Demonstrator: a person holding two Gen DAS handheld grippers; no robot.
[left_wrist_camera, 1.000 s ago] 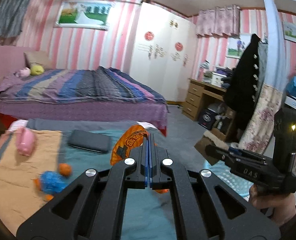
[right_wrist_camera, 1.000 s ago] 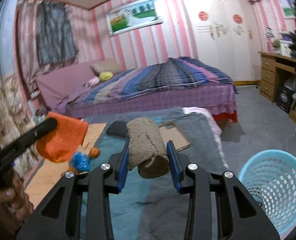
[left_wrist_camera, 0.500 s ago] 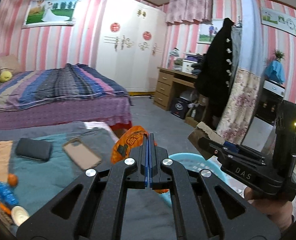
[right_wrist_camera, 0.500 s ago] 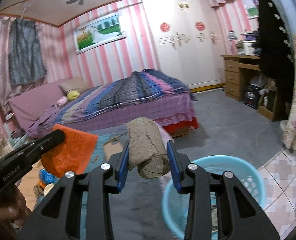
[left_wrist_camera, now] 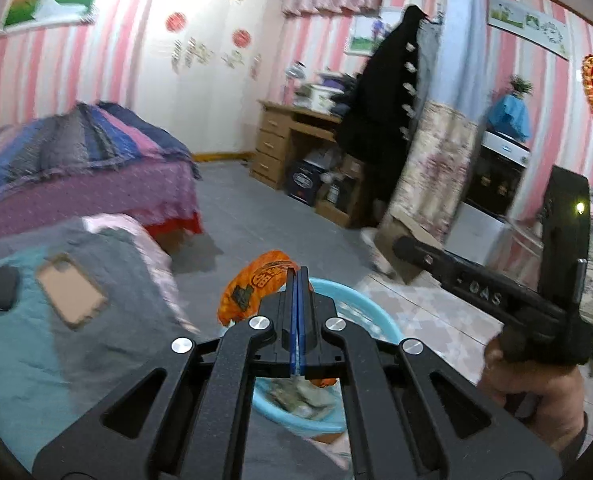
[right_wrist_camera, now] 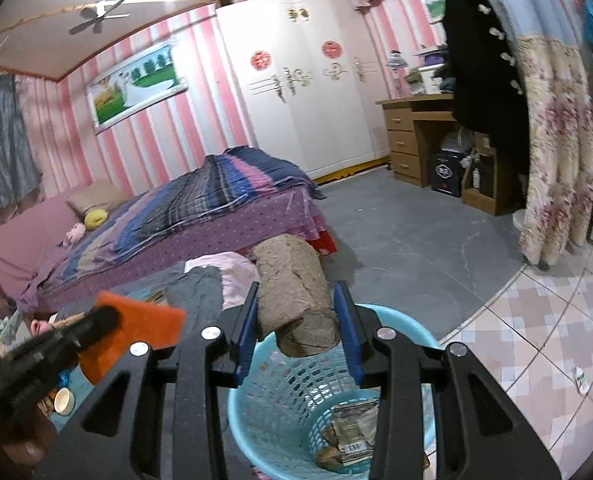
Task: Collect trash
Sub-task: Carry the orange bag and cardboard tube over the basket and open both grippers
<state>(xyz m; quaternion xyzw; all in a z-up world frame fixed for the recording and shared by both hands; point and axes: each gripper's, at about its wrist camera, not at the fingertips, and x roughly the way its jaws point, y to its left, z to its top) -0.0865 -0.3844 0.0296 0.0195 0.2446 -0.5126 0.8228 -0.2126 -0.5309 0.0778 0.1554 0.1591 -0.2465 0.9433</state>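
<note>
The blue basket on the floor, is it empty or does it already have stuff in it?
Not empty. The blue basket already has some trash at the bottom: a crumpled printed wrapper lies there, seen from the right wrist. It is far from full.

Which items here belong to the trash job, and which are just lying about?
Job:
- orange wrapper, in left hand-held gripper
- cardboard tube, in right hand-held gripper
- blue basket

Lying about:
- phone case
- small cup

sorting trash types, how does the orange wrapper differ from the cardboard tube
The orange wrapper is thin, flat and printed; the cardboard tube is thick, round and plain brown. The left claw pinches the wrapper fully shut; the right claw stands apart around the tube. Both are held above the blue basket.
</note>
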